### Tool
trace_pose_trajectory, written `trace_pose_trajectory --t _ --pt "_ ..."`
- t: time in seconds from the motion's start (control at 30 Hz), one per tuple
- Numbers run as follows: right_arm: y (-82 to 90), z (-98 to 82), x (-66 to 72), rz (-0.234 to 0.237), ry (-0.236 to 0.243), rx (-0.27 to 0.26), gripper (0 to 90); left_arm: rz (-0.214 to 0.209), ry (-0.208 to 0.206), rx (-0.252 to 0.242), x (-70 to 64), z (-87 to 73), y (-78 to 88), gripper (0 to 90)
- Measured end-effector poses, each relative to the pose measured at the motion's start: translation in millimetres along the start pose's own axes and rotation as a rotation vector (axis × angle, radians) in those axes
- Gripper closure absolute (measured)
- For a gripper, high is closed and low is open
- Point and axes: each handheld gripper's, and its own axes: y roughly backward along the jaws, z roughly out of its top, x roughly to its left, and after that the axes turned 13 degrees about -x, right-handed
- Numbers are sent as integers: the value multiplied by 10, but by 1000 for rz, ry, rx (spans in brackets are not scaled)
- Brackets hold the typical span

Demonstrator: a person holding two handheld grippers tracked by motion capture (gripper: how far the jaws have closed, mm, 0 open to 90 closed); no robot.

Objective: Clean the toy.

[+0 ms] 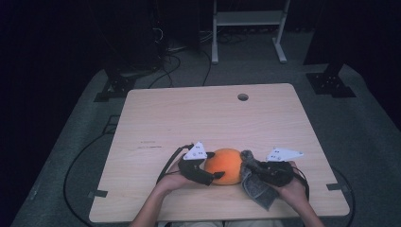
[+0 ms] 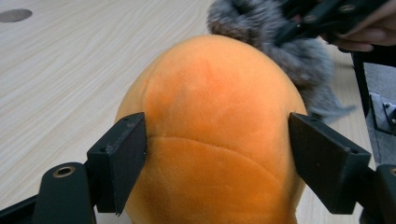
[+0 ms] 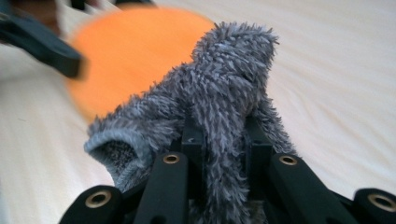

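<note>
An orange plush ball point(image 1: 226, 165) lies near the table's front edge. My left gripper point(image 1: 215, 165) comes at it from the left, and in the left gripper view its black pads point(image 2: 126, 158) press into both sides of the ball point(image 2: 215, 116), which bulges past them. My right gripper point(image 1: 250, 163) is at the ball's right side, shut on a grey fuzzy cloth point(image 1: 255, 187). In the right gripper view the cloth point(image 3: 224, 84) stands pinched between the jaws of the right gripper point(image 3: 219, 140), with the ball point(image 3: 135, 51) blurred behind it. The cloth point(image 2: 280, 32) touches the ball's far side.
The wooden table point(image 1: 189, 118) has a round hole point(image 1: 242, 97) near its far edge. A white frame point(image 1: 248, 19) and black stand bases point(image 1: 331, 82) are on the floor behind it, with cables point(image 1: 75, 165) along the left.
</note>
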Motion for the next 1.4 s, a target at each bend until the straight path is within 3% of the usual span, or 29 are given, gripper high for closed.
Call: trace_pose_trajectory --t 0.13,0.2,0.23,0.3,0.4,0.57,0.63,0.73,0.77,0.8,0.83,0.87,0.93,1.0,1.03,1.07,1.1,1.13,1.2,1.23,1.27,1.33,1.4 --pt "2 -49 -57 -19 -34 28 751 -9 -11 2 -6 -41 21 212" --pt "38 20 -9 -15 -11 -12 751 -8 -14 3 -6 -50 26 212" --pt "69 119 87 27 2 -71 751 1 -10 -2 -13 -54 18 212" --pt "61 180 203 66 36 -97 749 7 -19 -6 -33 -67 -7 210" --pt "19 159 246 62 96 -63 748 1 -28 4 -50 -70 -12 209" --pt "12 17 -23 -12 30 40 752 -5 -34 6 -67 -55 -16 206" --pt "58 34 -28 1 17 20 752 -3 -42 2 -85 -58 -32 202" --pt "167 200 108 106 15 -104 748 -2 -49 3 -102 -47 -51 202" --pt "167 200 108 106 15 -104 748 -5 -57 0 -114 -42 -66 202" --pt "126 247 206 124 51 -92 745 -8 -62 -8 -128 -43 -79 198" --pt "68 219 223 104 83 -53 745 -7 -90 -20 -152 -45 -92 194" --pt "17 169 226 90 105 -27 745 -7 -90 -20 -152 -45 -92 184" --pt "7 125 190 103 72 -32 748 -12 -100 -18 -151 -21 -87 144" --pt "25 129 188 95 75 -31 748 -6 -70 -17 -120 26 -56 124" --pt "50 116 192 79 91 -26 746 49 -7 20 -58 49 -45 53" --pt "50 116 192 79 91 -26 746 49 -7 20 -58 49 -45 43" --pt "54 89 174 78 88 -19 746 36 41 47 -18 9 -64 44" --pt "54 89 174 78 88 -19 746 36 41 47 -18 9 -64 47" --pt "45 91 147 88 77 -16 745 20 87 82 2 -12 -107 50" --pt "47 110 146 76 81 -9 746 18 61 74 -25 13 -89 128" --pt "47 110 146 76 81 -9 746 18 61 74 -25 13 -89 161" --pt "107 191 210 60 100 -30 750 34 17 73 -61 33 -85 212" --pt "158 284 312 114 93 -91 750 36 -59 59 -142 64 -101 230"
